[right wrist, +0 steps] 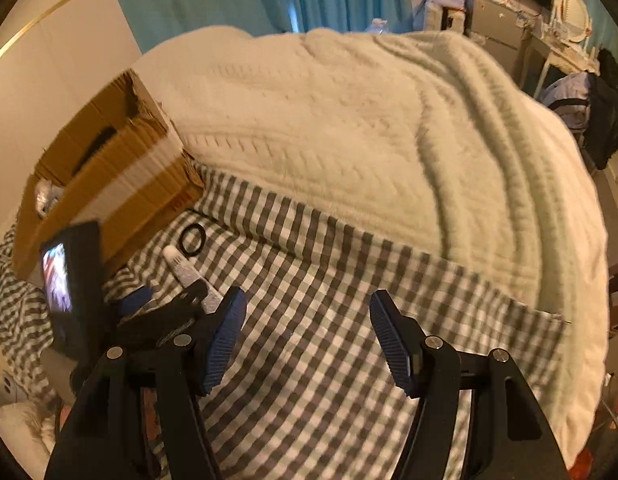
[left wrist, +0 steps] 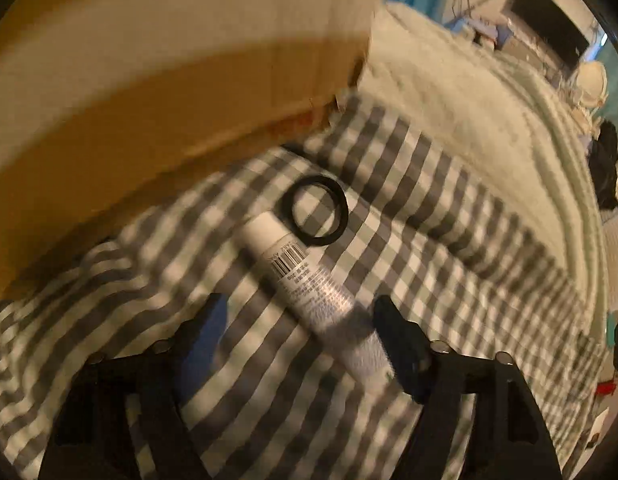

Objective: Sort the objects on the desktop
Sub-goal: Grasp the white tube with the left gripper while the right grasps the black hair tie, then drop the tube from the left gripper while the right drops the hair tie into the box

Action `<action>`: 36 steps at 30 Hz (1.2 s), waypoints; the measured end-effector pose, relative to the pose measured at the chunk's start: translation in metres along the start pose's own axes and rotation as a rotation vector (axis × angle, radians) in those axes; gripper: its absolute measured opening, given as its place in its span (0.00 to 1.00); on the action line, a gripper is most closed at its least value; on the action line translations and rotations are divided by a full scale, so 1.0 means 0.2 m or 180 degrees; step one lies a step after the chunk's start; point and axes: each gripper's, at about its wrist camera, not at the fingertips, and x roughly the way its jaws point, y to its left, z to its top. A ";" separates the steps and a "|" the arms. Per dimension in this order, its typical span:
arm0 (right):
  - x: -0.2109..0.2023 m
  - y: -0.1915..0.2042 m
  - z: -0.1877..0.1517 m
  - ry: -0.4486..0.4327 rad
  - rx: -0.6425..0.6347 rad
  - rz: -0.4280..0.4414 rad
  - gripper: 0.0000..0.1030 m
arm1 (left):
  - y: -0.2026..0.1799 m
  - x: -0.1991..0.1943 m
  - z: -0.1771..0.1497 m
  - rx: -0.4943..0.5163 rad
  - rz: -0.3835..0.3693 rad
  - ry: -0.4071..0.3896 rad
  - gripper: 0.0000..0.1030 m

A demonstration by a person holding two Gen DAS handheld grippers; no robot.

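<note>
Between the spread left fingers (left wrist: 299,312) lies a white tube (left wrist: 305,284); right fingers (right wrist: 309,312) gape over bare checked cloth (right wrist: 329,360).

Bed with gingham sheet (left wrist: 409,248): white tube (left wrist: 305,284) lies between left fingers; black ring (left wrist: 314,211) touches its cap; cardboard box (right wrist: 109,176) beyond; cream blanket (right wrist: 369,132) further ahead.

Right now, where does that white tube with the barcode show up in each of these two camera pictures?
Left wrist view: the white tube lies diagonally at centre, its lower end between the open left gripper fingers.
Right wrist view: the white tube is small at left, partly behind the other gripper.
Shared landmark: the black ring beside the tube's cap end, near the cardboard box.
</note>
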 end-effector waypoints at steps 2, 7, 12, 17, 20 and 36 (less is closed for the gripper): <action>0.07 0.00 0.02 0.0012 -0.0023 0.0105 0.62 | 0.00 0.01 0.01 0.0087 0.0044 -0.0115 0.59; 0.23 0.14 0.12 -0.0036 -0.0429 0.0331 0.62 | 0.14 -0.07 -0.01 -0.0220 -0.0156 -0.0199 0.21; 0.39 0.32 0.19 -0.0024 -0.0491 0.0717 0.62 | 0.28 -0.20 -0.09 -0.0330 0.0092 -0.0463 0.18; 0.58 0.44 0.20 0.0139 -0.0491 0.0818 0.55 | 0.39 -0.21 -0.05 -0.0321 0.0105 -0.0493 0.17; 0.71 0.48 0.20 0.0380 -0.0549 0.0739 0.21 | 0.42 -0.20 -0.05 -0.0320 0.0082 -0.0420 0.17; -0.27 0.45 0.19 -0.0301 -0.0400 0.0408 0.03 | 0.44 -0.82 -0.08 -0.0378 -0.1091 -0.0650 0.17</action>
